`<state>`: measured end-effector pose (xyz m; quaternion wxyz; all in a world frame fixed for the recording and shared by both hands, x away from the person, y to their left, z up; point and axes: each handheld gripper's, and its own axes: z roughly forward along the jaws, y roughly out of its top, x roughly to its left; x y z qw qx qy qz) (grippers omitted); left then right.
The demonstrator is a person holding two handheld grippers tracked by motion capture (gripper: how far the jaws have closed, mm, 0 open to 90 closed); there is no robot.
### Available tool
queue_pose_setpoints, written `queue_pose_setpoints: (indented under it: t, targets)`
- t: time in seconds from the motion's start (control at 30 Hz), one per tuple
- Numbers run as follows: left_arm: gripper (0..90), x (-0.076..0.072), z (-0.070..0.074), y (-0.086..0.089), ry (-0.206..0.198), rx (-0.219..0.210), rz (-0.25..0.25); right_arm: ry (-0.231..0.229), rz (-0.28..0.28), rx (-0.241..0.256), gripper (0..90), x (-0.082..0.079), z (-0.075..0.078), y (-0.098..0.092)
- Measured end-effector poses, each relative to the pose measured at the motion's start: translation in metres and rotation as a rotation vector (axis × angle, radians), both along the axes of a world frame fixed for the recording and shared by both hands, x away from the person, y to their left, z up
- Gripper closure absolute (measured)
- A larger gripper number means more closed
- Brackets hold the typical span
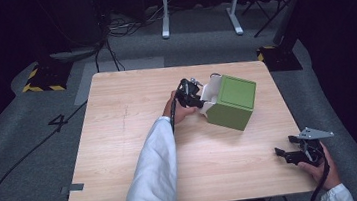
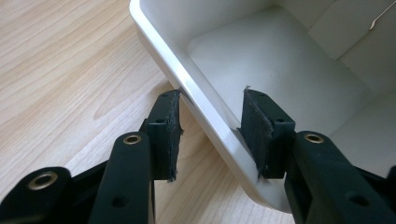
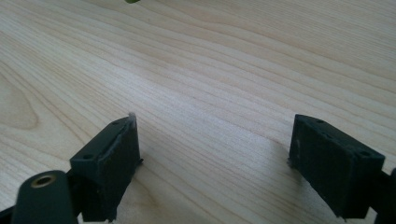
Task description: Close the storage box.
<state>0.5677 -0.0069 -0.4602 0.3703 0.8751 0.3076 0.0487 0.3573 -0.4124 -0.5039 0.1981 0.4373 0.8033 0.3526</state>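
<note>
Here your left hand-held gripper [image 2: 210, 135] straddles the white rim of the green box [image 1: 231, 102], jaws apart; box mouth faces left, right hand-held gripper [image 3: 215, 163] wide open over bare counter [image 3: 210, 70].

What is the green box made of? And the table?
The box looks like cardboard: matte green outside, smooth white inside, with thin folded walls and flaps showing in the left gripper view. It might be thin plastic, though. The table looks like pale wood or a wood-look laminate: grain lines and a knot show.

Table [image 1: 121, 151] brightly lit, surroundings near black (floor dim); gripper views soft, shadows faint.
</note>
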Motion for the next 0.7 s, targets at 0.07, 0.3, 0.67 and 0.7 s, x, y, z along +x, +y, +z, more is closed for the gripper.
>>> queue_pose_setpoints:
  t: [0.07,0.3,0.67,0.7]
  targets:
    - [57.9,0.001,-0.001,0.005,-0.001,-0.010,0.010,0.000,0.000,0.000,16.0,0.000,0.000,0.000]
    - [57.7,0.004,-0.005,0.023,0.011,-0.016,0.029,-0.001,0.000,0.000,16.0,0.000,0.000,0.000]
    - [56.4,0.006,-0.007,0.043,-0.008,-0.026,0.050,-0.001,0.001,0.000,16.0,0.000,0.000,0.000]
    - [56.3,0.007,-0.006,0.046,-0.008,-0.014,0.049,0.000,0.001,0.000,16.0,0.000,0.000,0.000]
